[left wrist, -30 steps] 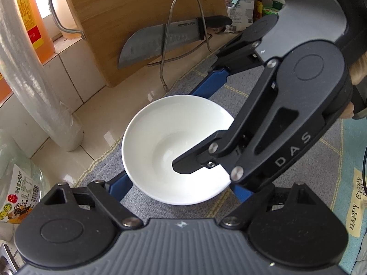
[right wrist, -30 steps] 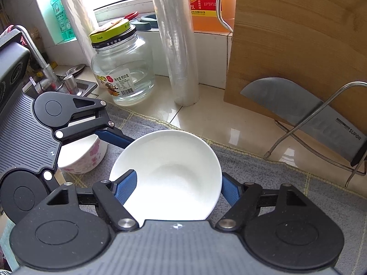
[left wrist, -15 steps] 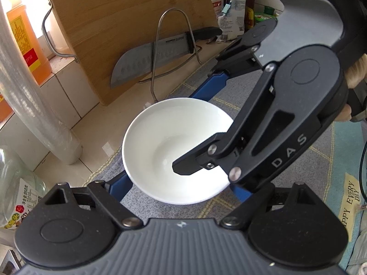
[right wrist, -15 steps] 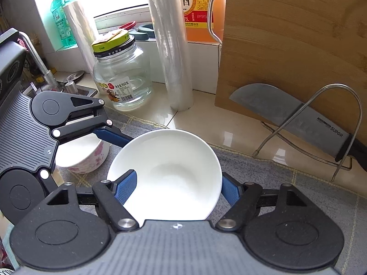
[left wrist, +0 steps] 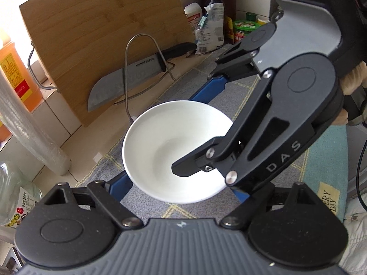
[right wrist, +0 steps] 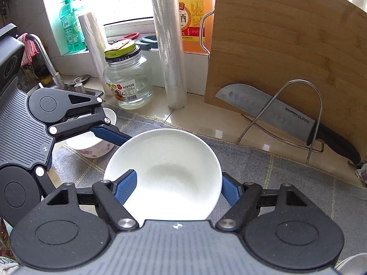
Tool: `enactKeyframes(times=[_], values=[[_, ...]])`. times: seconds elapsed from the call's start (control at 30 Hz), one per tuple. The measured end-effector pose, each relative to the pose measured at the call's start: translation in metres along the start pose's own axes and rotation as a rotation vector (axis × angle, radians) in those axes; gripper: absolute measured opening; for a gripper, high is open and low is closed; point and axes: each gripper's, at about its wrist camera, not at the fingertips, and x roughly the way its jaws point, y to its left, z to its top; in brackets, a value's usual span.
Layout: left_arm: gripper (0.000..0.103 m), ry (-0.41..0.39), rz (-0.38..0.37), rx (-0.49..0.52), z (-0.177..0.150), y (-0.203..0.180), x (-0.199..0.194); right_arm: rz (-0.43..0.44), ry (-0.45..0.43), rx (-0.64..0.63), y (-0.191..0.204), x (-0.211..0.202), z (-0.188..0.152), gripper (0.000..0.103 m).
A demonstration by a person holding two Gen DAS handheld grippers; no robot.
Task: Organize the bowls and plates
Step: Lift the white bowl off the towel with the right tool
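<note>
A plain white bowl (left wrist: 160, 142) hangs above the grey checked mat (left wrist: 259, 91), held from two sides. My left gripper (left wrist: 179, 183) is shut on it, with one blue finger (left wrist: 119, 188) at the bowl's left side and the other at its right. My right gripper (right wrist: 176, 188) is also shut on the white bowl (right wrist: 165, 160), its blue pads (right wrist: 229, 192) against the near rim. In the right wrist view the left gripper's blue finger (right wrist: 110, 135) touches the bowl's far-left rim. A floral bowl (right wrist: 91, 146) sits on the mat beneath the left gripper.
Behind the mat a bamboo cutting board (right wrist: 286, 52) leans on the wall, with a knife (right wrist: 263, 112) in a wire rack (right wrist: 298, 87). A glass jar (right wrist: 128, 78), a cling film roll (right wrist: 169, 45), an oil bottle (right wrist: 190, 23) and a faucet (right wrist: 45, 57) stand leftward. Condiment packs (left wrist: 211, 23) crowd the far corner.
Both grippers have carried the white bowl together upward and to the right along the counter. The board and knife have slid across both views. Neither grip has changed.
</note>
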Motion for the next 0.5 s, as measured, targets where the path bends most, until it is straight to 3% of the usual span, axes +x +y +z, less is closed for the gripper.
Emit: enactKeyframes(times=[0.5], values=[[0.090, 0.011, -0.013, 0.008, 0.011, -0.064, -0.006, -0.015, -0.011, 0.024, -0.008, -0.052, -0.047, 0.082]])
